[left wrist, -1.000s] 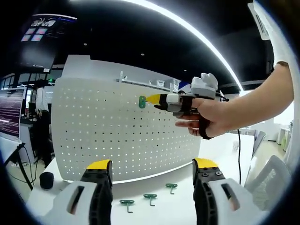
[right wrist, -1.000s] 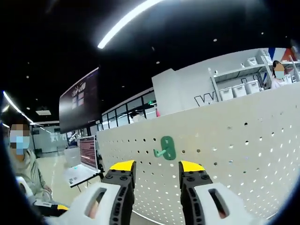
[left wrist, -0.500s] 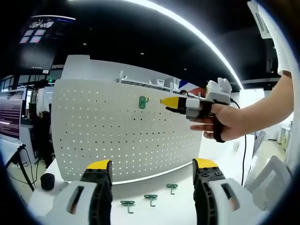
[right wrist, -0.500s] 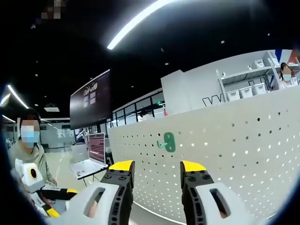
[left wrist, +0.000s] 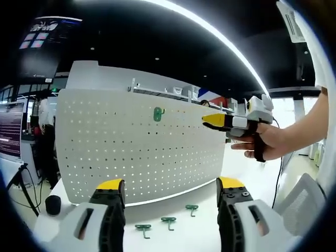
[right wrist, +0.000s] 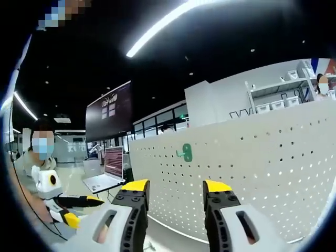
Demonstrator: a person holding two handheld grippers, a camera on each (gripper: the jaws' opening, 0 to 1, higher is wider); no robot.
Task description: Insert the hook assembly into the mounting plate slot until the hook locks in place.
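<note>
Hook [left wrist: 158,113] sits mounted upper centre on your pegboard [left wrist: 105,152]. Spare hooks [left wrist: 168,222] lie at bottom; both grippers' jaws spread, empty. Align squarely, then press.

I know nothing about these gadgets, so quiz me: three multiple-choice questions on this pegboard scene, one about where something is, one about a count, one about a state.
1. Where is the green hook that is already mounted?
A. near the pegboard's top edge
B. at its bottom edge
C. on the table

2. How many green hooks lie on the table in front of the pegboard?
A. one
B. three
C. five

3. How are the left gripper's jaws?
A. shut on a hook
B. shut on nothing
C. open, holding nothing

Answers:
1 A: it sits high on the board.
2 B: three loose hooks lie in a row in the left gripper view.
3 C: a wide gap shows between the yellow tips.
</note>
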